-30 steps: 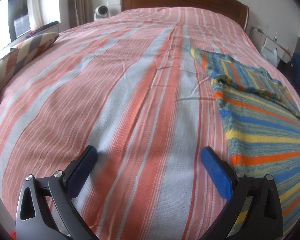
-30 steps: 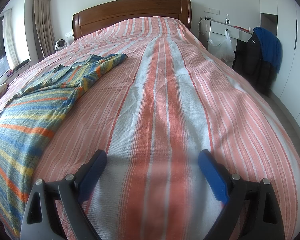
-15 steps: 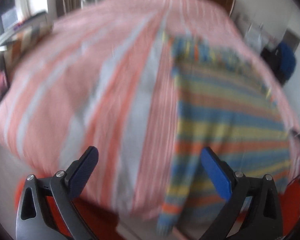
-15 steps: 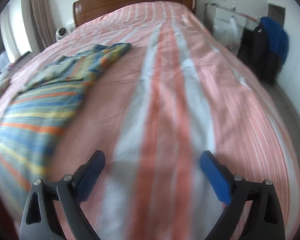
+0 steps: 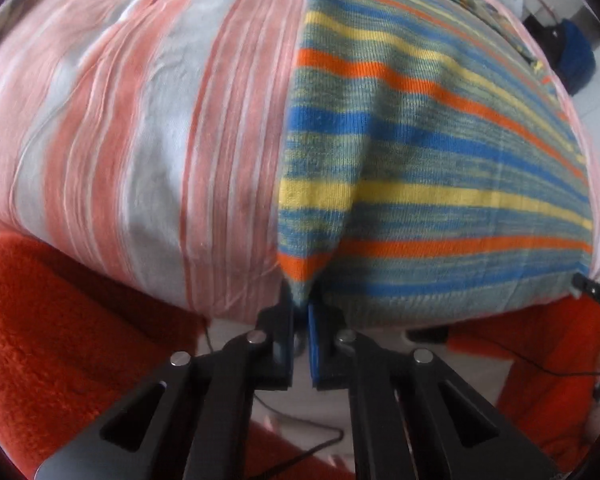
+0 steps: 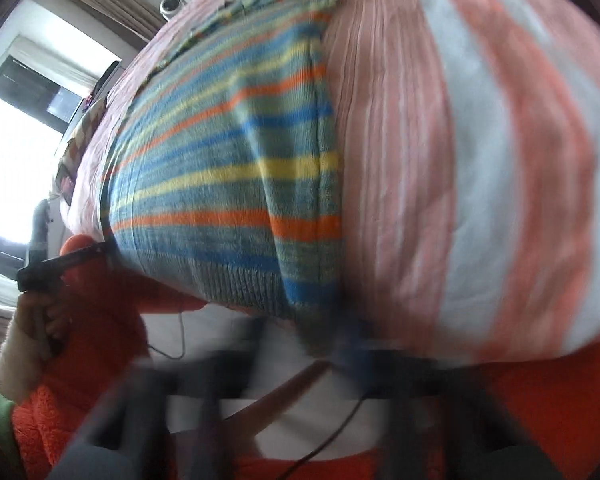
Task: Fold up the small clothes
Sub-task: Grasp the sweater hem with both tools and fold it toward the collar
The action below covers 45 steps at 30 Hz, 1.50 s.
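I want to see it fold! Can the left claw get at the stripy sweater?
Yes, it looks so: the left claw has just closed on the stripy sweater's near corner at the bed edge, nothing in between.

No legible text, label, brand or number in either wrist view. Striped sweater and striped bedspread carry colour bands only; right view too blurred for lettering.

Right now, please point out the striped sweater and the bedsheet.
striped sweater (image 5: 440, 168): left wrist view, middle of its body.
bedsheet (image 5: 148, 120): left wrist view, bare part left of the sweater.
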Available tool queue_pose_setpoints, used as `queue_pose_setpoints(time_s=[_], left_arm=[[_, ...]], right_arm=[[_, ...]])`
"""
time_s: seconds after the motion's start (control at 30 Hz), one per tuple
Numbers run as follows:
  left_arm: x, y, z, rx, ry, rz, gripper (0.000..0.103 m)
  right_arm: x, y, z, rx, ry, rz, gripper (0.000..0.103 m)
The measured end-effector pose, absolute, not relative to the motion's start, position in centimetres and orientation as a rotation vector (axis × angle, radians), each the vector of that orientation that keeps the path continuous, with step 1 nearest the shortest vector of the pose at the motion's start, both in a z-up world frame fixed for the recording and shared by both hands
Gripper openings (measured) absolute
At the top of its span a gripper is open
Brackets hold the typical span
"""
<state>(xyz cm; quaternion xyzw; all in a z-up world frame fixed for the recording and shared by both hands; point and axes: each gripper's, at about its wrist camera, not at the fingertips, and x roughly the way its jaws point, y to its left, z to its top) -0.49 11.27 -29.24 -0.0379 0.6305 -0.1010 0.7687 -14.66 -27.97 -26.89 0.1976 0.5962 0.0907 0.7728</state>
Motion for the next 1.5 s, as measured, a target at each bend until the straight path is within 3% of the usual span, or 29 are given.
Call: queue_pose_setpoints(time_s=[0.17,0.4,0.57,0.8,0.83,0.9,0.93,1.0,1.13,1.27,1.4,1.43,1.5], left_arm=[[0.7,14.6,-24.6,-0.337,1.278,-0.376,0.003],[12.9,15.1,-18.6,-0.444,1.030,-0.407,0.003],[22.6,11.2,-18.2,-0.403,0.988,-0.372,0.003],[32.8,8.6,-20.1,-0.369,1.030,-0.307,0.004],[33.7,8.0,-20.4,-0.357,1.031,-0.290,0.008],[35.7,8.1,-21.4,-0.373,1.035,-0.206,0.027],[36.6,8.6,-21.9,-0.407,1.043,-0.181,0.045],[36.6,10.6,-21.7,-0.502,1.010,-0.154,0.046],[32.9,12.6,-19.6,-0.460,0.962,-0.244,0.053],[26.9,11.0,-19.7,-0.352,0.965,-0.432,0.076],[23.4,8.6,-23.5,-0.224,1.043,-0.428,0.076],[23.0,8.8,-24.4,-0.215,1.050,-0.404,0.070],[21.6,9.4,-24.7,-0.235,1.015,-0.381,0.069]], right_arm=[[-13.4,-29.0,-23.2,0.579,1.170,0.270,0.006],[-4.8,-30.4,-18.5,0.614,0.935,0.315,0.006],[6.5,-32.6,-17.8,0.540,0.815,0.234,0.006],[18.9,-37.1,-19.5,0.534,0.845,0.158,0.006],[20.1,-37.6,-20.0,0.532,0.852,0.144,0.006],[22.9,-39.0,-22.0,0.556,0.875,0.130,0.008],[23.3,-40.1,-22.9,0.579,0.886,0.123,0.020],[24.2,-41.8,-24.9,0.612,0.909,0.045,0.048],[21.9,-43.2,-21.7,0.597,0.827,0.036,0.048],[20.7,-39.7,-18.3,0.534,0.941,0.238,0.048],[23.3,-31.9,-21.0,0.600,1.185,0.433,0.048],[24.4,-29.5,-22.4,0.597,1.234,0.454,0.049],[28.1,-25.8,-25.4,0.582,1.318,0.475,0.050]])
